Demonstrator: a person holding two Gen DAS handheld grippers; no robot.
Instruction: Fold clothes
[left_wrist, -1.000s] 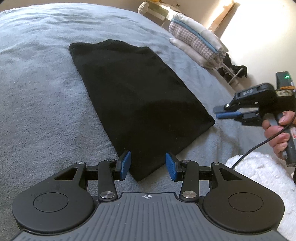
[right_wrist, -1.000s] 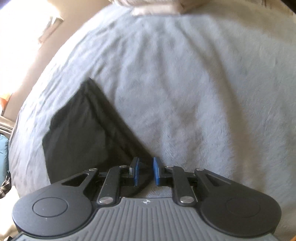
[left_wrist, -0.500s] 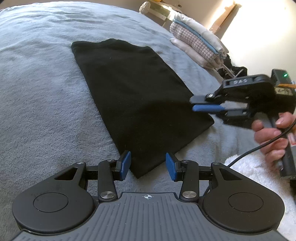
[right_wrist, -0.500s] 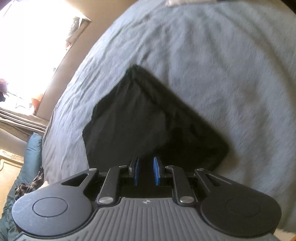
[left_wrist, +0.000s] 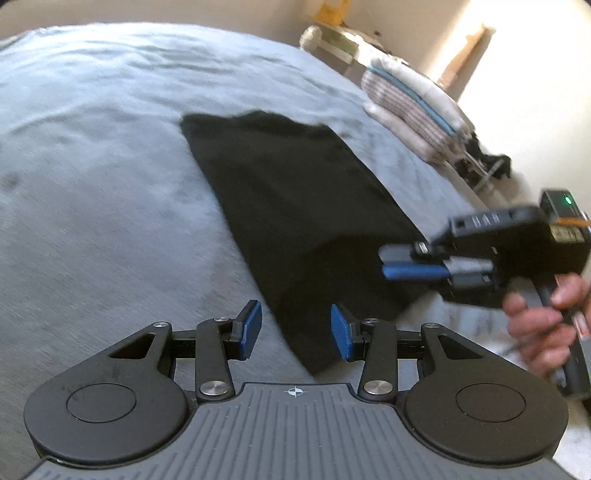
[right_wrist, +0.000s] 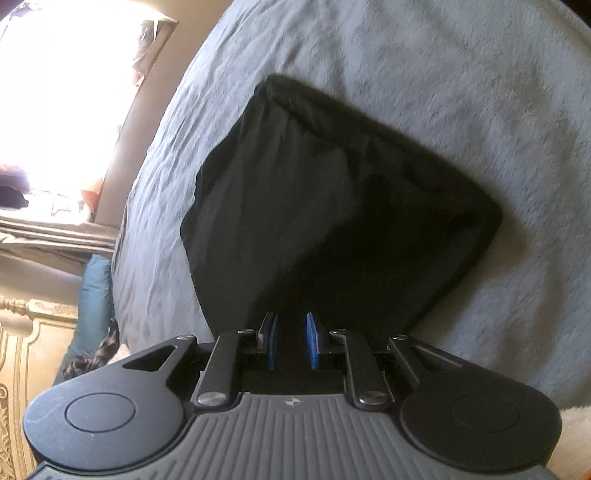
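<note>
A black garment (left_wrist: 303, 221), folded into a long rectangle, lies flat on the grey blanket (left_wrist: 92, 184). My left gripper (left_wrist: 295, 328) is open just above the garment's near corner, with nothing between its fingers. My right gripper (left_wrist: 402, 262), held in a person's hand (left_wrist: 535, 325), hovers over the garment's right edge. In the right wrist view the black garment (right_wrist: 332, 221) fills the middle, and the right gripper (right_wrist: 291, 339) points across it. Its blue pads stand a narrow gap apart and hold nothing.
A stack of folded clothes (left_wrist: 410, 107) sits at the far right edge of the bed. Something white and fluffy (right_wrist: 572, 421) lies at the near right. A teal pillow (right_wrist: 92, 295) and carved furniture (right_wrist: 22, 332) are off the bed's left side in the right wrist view.
My right gripper has moved from beside the garment's near right corner to over the cloth. The left gripper has stayed open near the same corner. The garment has not moved.
</note>
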